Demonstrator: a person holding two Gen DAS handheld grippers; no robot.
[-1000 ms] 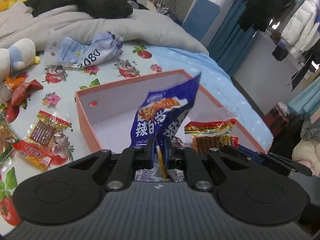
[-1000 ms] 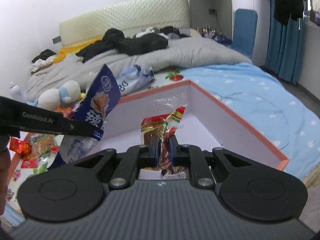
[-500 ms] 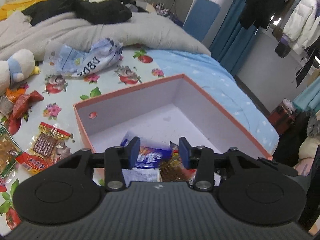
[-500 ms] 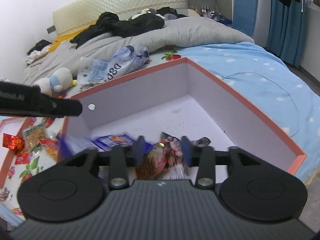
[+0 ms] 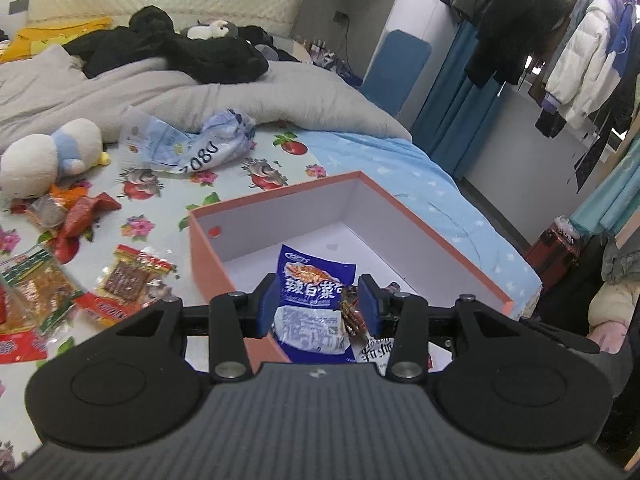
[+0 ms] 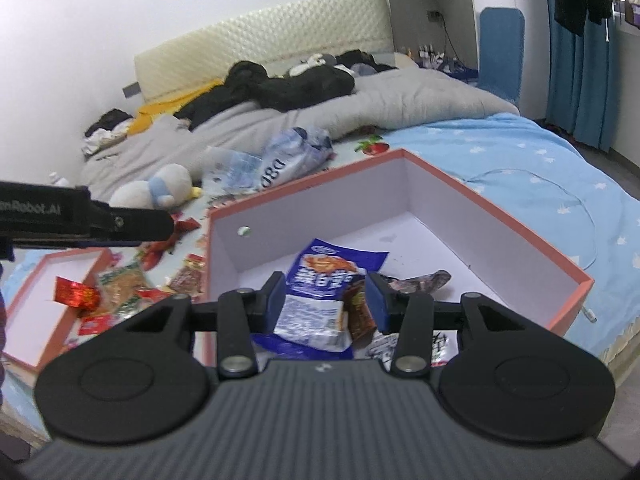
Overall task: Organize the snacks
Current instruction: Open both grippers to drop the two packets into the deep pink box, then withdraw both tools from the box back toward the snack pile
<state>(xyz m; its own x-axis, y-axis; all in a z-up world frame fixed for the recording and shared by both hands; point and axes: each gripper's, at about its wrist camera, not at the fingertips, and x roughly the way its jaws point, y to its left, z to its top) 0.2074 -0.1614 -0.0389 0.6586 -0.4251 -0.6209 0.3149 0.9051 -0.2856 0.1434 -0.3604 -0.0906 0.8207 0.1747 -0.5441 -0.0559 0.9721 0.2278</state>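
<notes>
**Both claws empty above the box; two packets lie inside**

The left gripper [image 5: 318, 306] stands half-wide, nothing pressed between its pads. The right gripper [image 6: 326, 300] stands the same. Seen through both gaps, at lower centre of each frame, the blue packet [image 5: 316, 296] lies flat on the floor of the orange box [image 5: 436, 232], a red packet [image 6: 358, 312] just beside it. Judgement: both are delivered, and the claws are open because the drop is complete.

More snacks [image 5: 128, 280] lie loose on the flowered cloth [image 5: 168, 200] at left, outside the box, so the sorting looks unfinished. A shallow lid [image 6: 24, 300] at lower left in the right view holds a red wrapper [image 6: 76, 294].
</notes>
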